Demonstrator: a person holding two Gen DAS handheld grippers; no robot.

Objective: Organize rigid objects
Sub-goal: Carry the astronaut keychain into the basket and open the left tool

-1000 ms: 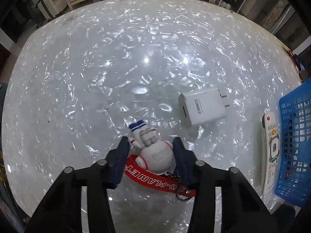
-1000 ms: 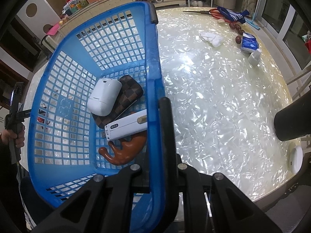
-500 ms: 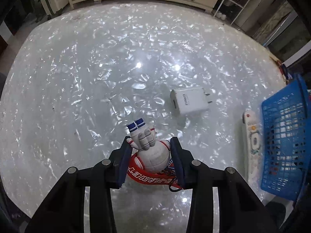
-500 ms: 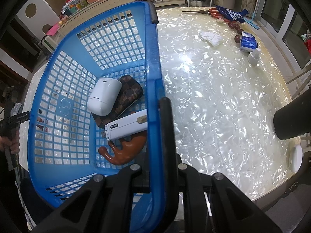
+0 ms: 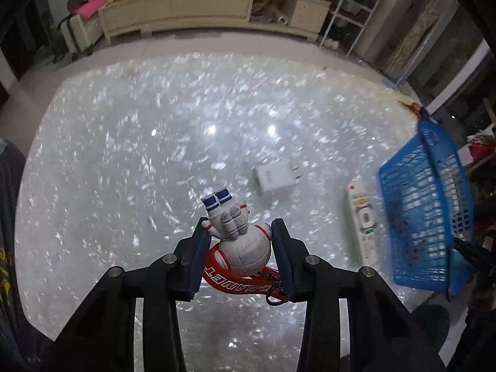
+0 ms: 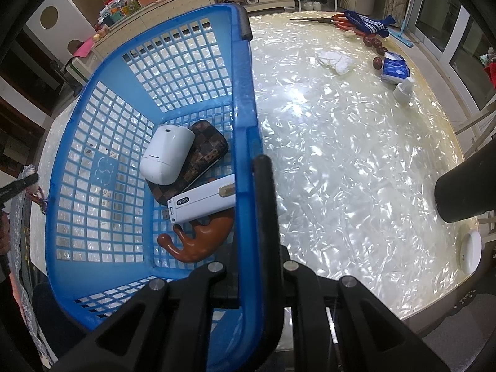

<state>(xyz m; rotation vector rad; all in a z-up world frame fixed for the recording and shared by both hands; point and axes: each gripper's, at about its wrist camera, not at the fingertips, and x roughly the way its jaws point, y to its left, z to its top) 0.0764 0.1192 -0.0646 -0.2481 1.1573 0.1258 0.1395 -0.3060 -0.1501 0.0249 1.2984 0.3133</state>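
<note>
My left gripper [image 5: 240, 245] is clamped on the little astronaut figure [image 5: 245, 238], both pads pressing the round white helmet from either side, with the legs and blue boots pointing away from me past the fingertips. It looks like hard, light plastic, stiff enough not to give under the squeeze, but the helmet is smooth and curved, so I judge it could squirt out if the grip slackens; the widest part of the ball, where I have it, seems the safest hold. Its red strap [image 5: 235, 279] hangs loose beneath my fingers with a small metal clip, soft and likely to swing or snag on a basket wall. This hand appears raised above the shiny table [image 5: 124, 170], tilted forward and down, and the picture is blurred. Ahead and to my right lie a white charger [image 5: 274, 178] and a remote control [image 5: 362, 220], with the blue basket [image 5: 424, 214] just beyond the remote. My right gripper [image 6: 251, 204] is closed on the basket's near rim, one finger inside and one outside, looking down into it: a white case [image 6: 166, 158], a checked wallet [image 6: 198, 161], a WiFi stick [image 6: 201, 203] and a brown wooden piece [image 6: 198, 241] lie there.
</note>
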